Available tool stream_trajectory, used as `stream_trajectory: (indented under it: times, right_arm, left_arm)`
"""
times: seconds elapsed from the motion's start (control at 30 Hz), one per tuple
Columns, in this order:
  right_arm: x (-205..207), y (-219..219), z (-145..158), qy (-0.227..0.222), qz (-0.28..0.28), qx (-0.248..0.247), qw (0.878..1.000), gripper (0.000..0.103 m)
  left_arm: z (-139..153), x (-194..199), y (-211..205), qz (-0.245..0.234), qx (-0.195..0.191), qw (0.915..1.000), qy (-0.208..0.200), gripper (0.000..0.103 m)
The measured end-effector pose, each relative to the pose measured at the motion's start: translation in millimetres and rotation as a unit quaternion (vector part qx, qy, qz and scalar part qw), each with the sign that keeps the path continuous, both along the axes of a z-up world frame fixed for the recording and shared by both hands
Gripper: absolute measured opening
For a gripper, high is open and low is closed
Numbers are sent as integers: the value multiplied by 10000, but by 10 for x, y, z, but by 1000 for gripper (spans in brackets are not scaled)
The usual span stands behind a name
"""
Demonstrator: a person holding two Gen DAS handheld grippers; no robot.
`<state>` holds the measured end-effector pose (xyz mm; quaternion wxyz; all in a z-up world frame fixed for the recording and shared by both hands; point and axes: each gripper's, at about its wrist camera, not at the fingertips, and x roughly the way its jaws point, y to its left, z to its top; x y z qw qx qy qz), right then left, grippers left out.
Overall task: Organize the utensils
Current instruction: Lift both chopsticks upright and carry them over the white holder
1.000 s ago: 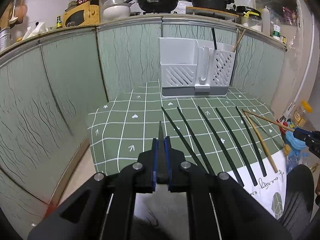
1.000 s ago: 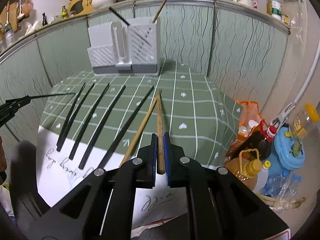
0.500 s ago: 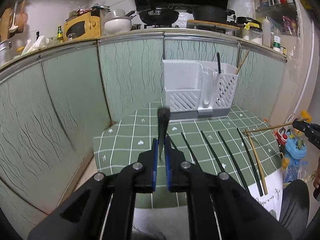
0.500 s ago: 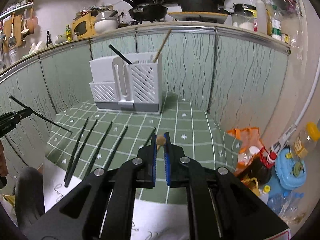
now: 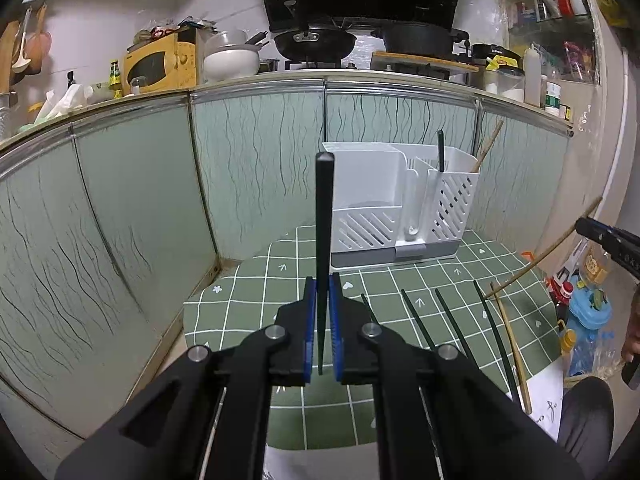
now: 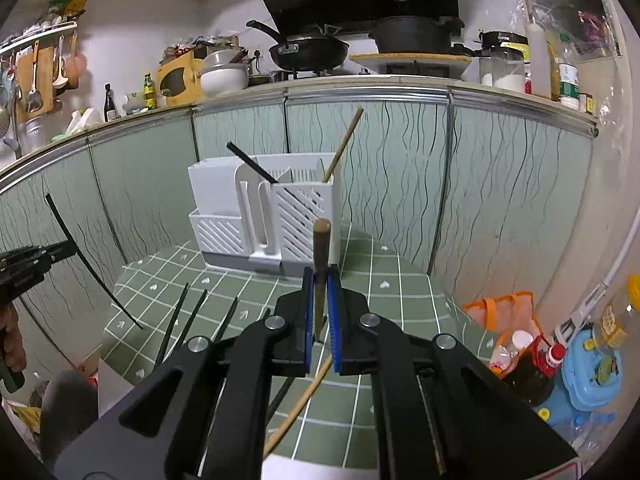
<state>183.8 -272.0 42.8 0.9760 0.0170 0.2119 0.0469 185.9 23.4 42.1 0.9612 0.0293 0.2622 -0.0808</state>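
My left gripper (image 5: pixel 322 312) is shut on a black chopstick (image 5: pixel 323 216), held upright above the green checked table (image 5: pixel 256 292). My right gripper (image 6: pixel 320 308) is shut on a wooden chopstick (image 6: pixel 320 256), also raised on end. The white utensil holder (image 5: pixel 396 200) stands at the table's far side; it shows in the right wrist view (image 6: pixel 264 216) too. One black chopstick (image 5: pixel 440 150) and one wooden chopstick (image 5: pixel 486 146) stand in its right compartment. Several black chopsticks (image 5: pixel 452 320) and one wooden chopstick (image 5: pixel 514 344) lie on the table.
Green cabinet panels (image 5: pixel 132 208) wall the table at the left and back. Bottles and a blue container (image 6: pixel 592 364) crowd the floor to the right. A white printed cloth (image 5: pixel 548 396) covers the table's near right corner. The kitchen counter with pans (image 5: pixel 316 46) runs above.
Both grippers have lifted their chopsticks off the table and tipped them from lying flat to standing on end. Both views have risen and now face the holder more level.
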Motion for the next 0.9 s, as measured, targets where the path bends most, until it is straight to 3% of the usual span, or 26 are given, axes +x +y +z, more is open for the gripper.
stream_trajectory:
  times: [0.37, 0.7, 0.9]
  right_arm:
    - [139, 11, 350, -117, 182, -159, 9996, 6]
    - [333, -51, 615, 34, 555, -141, 9984, 6]
    - [429, -77, 863, 0, 760, -142, 9970, 6]
  left_arm:
    - [228, 181, -30, -224, -154, 9996, -36, 8]
    - [688, 467, -258, -1065, -369, 9935, -154, 8]
    - [965, 667, -505, -1297, -388, 9906, -213, 8]
